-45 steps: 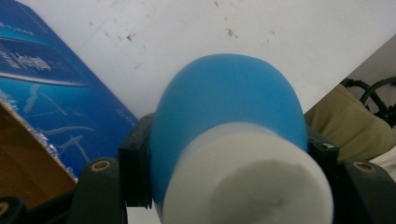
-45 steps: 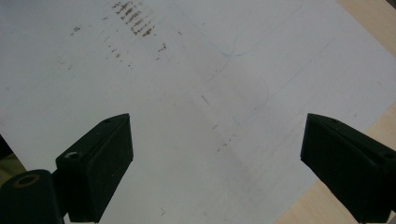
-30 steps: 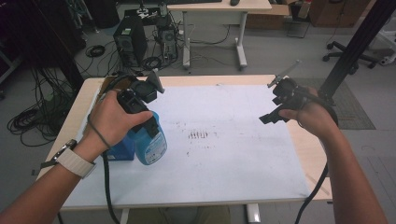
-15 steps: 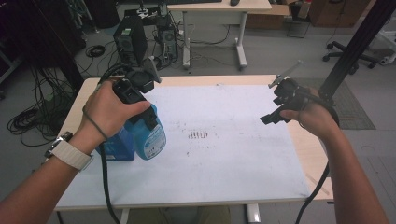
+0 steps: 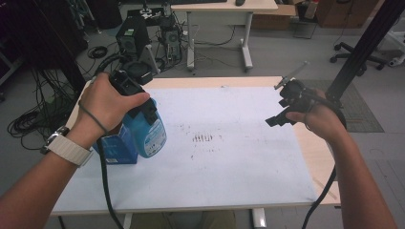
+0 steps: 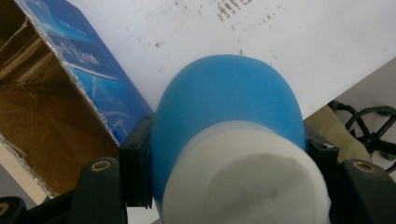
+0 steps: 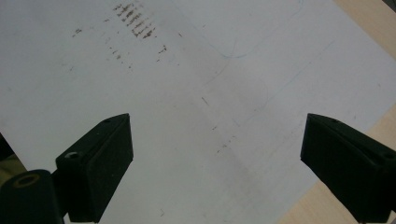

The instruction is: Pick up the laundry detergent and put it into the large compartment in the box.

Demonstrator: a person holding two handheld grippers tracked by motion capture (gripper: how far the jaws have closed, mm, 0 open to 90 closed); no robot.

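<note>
The left gripper [image 5: 143, 112] clamps a rounded blue plastic bottle [image 5: 148, 131] beside the open blue cardboard box [image 5: 114, 148] near the table's [image 5: 215, 82] left edge; the right gripper [image 7: 215, 158] gapes wide, holding nothing.

The left gripper [image 5: 143, 112] has been raised above the table [image 5: 239, 82] and carried toward its far left corner. The blue bottle [image 5: 149, 133], clamped between its jaws, has been lifted with it. One second earlier the bottle was seen low beside the blue box [image 5: 114, 149], its base level with the box's; the base is now seen higher against the box, and the bottle is tilted, with its base swung toward the white sheet [image 5: 229, 157]. The left hand [image 5: 107, 102] is now seen farther up in the high view, close to the table's far edge, and more of the left forearm is exposed.
</note>
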